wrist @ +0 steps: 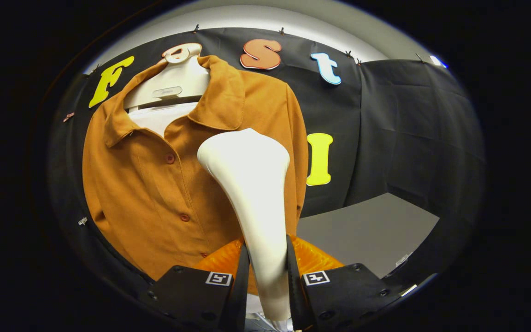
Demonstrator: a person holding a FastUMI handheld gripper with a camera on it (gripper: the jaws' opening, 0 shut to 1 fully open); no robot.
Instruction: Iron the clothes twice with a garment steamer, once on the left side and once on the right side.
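one shirt [164, 184], three buttons [169, 158], one steamer [251, 193], one hanger [173, 83]

Garment steamer [247, 184]: smooth white plastic, slight sheen; handle clamped on both sides by the gripper [268, 276] fingers. Shirt [155, 193]: matt ochre woven cloth, fine texture, with glossy plastic-looking buttons [169, 158]. Hanger [173, 83]: smooth pale plastic, satin finish. Table [367, 230]: matt grey, smooth.

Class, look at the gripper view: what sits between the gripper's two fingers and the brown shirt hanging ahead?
The white garment steamer: the gripper is shut on its handle, and its head rises against the brown shirt.
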